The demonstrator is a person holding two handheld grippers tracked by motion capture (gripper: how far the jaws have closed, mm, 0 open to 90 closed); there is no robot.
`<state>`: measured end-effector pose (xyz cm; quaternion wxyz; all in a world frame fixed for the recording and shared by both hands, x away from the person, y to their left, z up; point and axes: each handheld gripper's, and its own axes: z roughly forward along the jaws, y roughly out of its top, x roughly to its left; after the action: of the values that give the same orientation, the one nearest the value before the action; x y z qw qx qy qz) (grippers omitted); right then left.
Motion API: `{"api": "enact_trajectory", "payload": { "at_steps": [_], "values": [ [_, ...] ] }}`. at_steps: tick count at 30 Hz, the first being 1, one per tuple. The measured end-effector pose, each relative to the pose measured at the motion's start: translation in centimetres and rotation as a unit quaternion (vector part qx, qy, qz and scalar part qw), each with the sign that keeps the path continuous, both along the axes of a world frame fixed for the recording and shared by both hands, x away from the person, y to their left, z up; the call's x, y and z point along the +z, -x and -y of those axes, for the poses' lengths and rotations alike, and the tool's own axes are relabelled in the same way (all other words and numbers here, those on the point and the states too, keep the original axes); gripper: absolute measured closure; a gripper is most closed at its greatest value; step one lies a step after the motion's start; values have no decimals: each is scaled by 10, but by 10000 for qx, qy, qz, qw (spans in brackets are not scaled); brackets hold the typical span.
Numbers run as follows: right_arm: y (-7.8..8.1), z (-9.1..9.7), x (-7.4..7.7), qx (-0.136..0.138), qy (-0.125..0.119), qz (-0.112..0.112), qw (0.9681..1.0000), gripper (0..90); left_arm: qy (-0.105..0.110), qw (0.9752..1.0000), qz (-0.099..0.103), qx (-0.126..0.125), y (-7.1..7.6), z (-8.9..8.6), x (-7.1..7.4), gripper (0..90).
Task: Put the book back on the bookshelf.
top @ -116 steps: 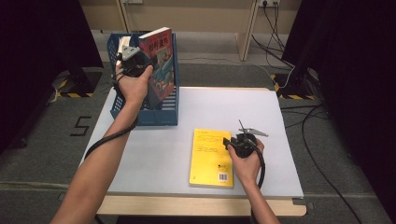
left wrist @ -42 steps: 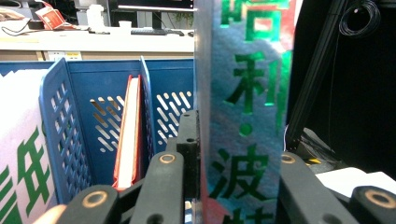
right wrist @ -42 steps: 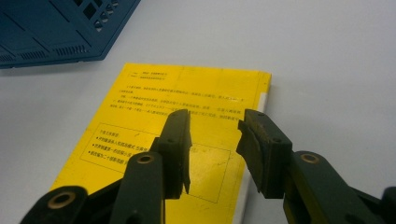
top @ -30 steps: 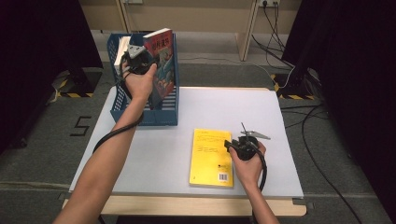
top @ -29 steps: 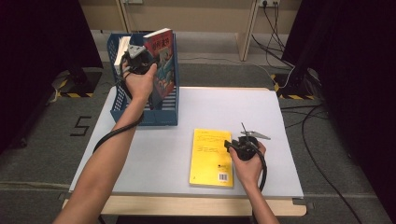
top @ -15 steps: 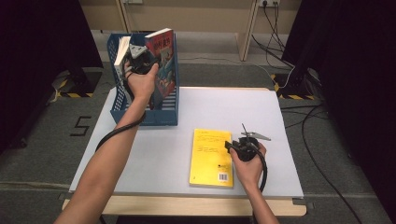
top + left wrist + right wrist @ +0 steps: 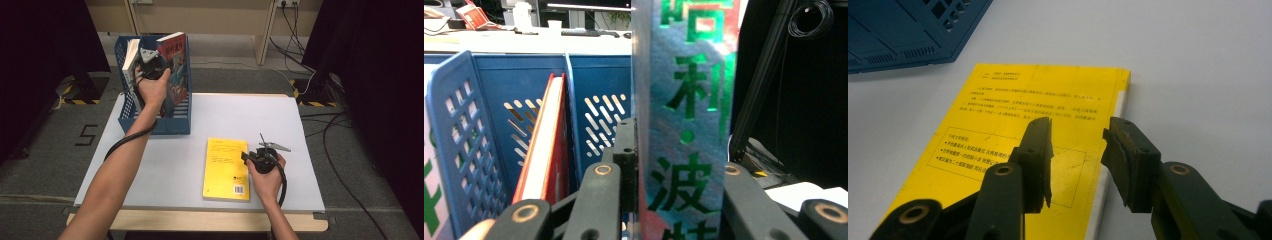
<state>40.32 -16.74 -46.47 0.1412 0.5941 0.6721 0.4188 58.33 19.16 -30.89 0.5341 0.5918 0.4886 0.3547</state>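
Note:
A thick book (image 7: 176,75) with a red and blue cover stands upright in the blue file rack (image 7: 172,125) at the table's back left. My left gripper (image 7: 152,62) is shut on it. In the left gripper view the jaws of my left gripper (image 7: 681,160) clamp the book's shiny spine (image 7: 689,100), which carries green characters. A yellow book (image 7: 225,170) lies flat near the table's front. My right gripper (image 7: 249,157) hovers open at its right edge. In the right gripper view the right gripper (image 7: 1078,135) stands over the yellow book (image 7: 998,125) with a gap between its pads.
Another book (image 7: 544,145) with a red cover and pale pages stands in the rack's neighbouring slot (image 7: 131,55). The white table (image 7: 175,165) has bare surface between rack and yellow book. Cables (image 7: 345,130) lie on the floor to the right.
My left hand has shifted slightly with the thick book at the rack. The right gripper has stayed over the yellow book.

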Motion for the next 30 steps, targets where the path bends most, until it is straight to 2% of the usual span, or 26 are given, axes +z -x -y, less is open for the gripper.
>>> {"api": "enact_trajectory", "payload": {
  "at_steps": [19, 30],
  "values": [
    [1, 2, -3, -22, -42, -7, 10000, 621, -39, 10000, -16, 0, -7, 0, -4, 743],
    [1, 4, -3, -21, -45, 17, 10000, 621, -79, 9999, 60, 11, -9, 2, -5, 743]
  ]
}}
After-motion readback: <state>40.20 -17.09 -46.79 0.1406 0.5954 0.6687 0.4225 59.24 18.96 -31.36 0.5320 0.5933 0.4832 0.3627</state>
